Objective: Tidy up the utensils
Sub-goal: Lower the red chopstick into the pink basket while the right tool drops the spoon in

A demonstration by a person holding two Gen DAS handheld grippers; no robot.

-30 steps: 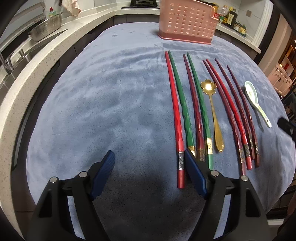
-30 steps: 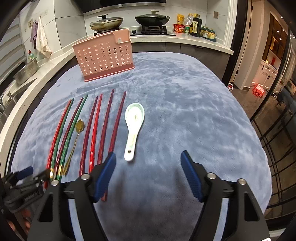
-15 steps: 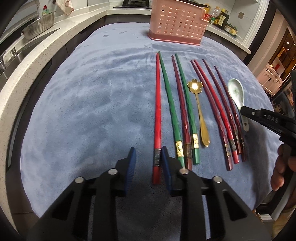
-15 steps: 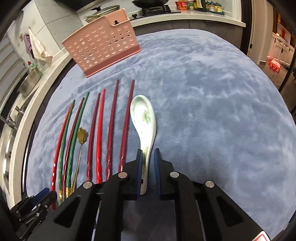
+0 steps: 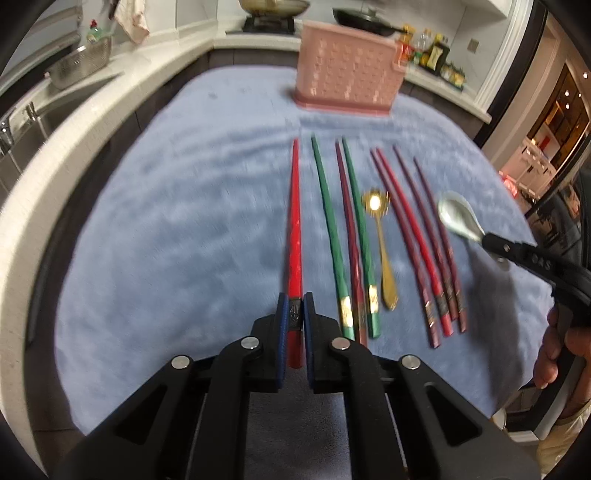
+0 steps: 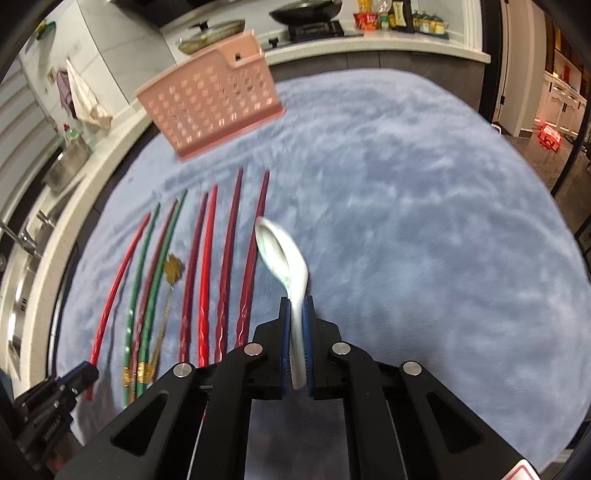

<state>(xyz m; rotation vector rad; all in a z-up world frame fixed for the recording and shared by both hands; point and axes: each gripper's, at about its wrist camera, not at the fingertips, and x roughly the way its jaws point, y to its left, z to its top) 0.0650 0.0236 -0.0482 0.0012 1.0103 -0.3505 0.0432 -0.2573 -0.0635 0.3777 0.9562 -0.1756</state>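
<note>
My left gripper (image 5: 295,303) is shut on the near end of a red chopstick (image 5: 294,221), the leftmost of a row of red, green and maroon chopsticks (image 5: 354,236) on the blue cloth. A gold spoon (image 5: 384,258) lies in the row. My right gripper (image 6: 296,308) is shut on the handle of a white ceramic spoon (image 6: 282,254) and holds it tilted above the cloth; it also shows in the left wrist view (image 5: 460,219). A pink perforated utensil basket (image 5: 347,83) stands at the far edge of the cloth (image 6: 406,221).
A white counter with a sink and metal bowl (image 5: 79,66) runs along the left. A stove with pans (image 6: 303,11) and bottles (image 6: 399,14) stands behind the basket. The table edge drops off to the right toward a doorway.
Both grippers have closed: the left on the red chopstick's end, the right on the ceramic spoon's handle. The spoon has risen off the cloth and both views have tilted up.
</note>
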